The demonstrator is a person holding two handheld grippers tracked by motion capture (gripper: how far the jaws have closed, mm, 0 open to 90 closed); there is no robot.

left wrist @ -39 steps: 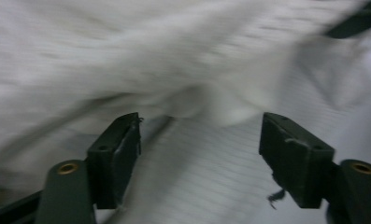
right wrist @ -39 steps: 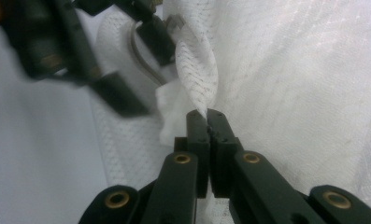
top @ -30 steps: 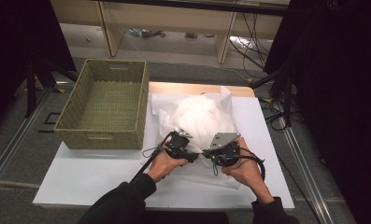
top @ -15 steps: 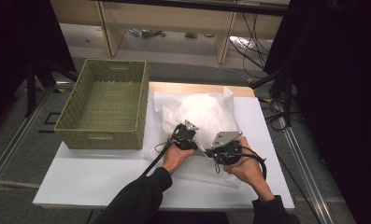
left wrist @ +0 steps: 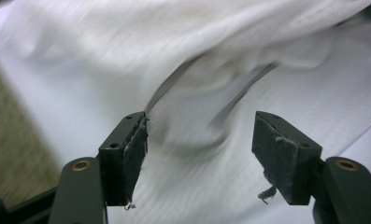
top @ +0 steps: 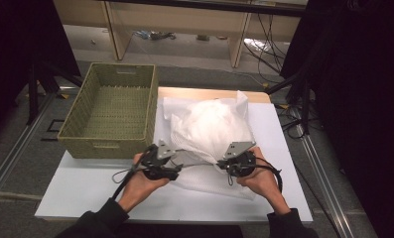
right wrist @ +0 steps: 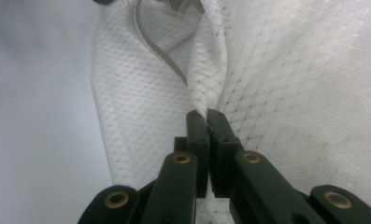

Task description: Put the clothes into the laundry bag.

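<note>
Two grippers worked a white mesh bag (top: 212, 130).
Right gripper (right wrist: 206, 122) pinched its edge; left gripper (left wrist: 199, 140) had just opened, gripping nothing.

Basket (top: 110, 111) walls off left; table (top: 85, 191) front lies bare.

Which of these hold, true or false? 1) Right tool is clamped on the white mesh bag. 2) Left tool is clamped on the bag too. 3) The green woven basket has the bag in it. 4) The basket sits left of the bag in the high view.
1) True: the right tool is shut on a pinched fold of the white mesh laundry bag.
2) False: the left tool has just been opening; its pads stand apart, with the bag lying beyond them, not gripped.
3) False: the green woven basket holds nothing; the bag lies on the white table.
4) True.
</note>
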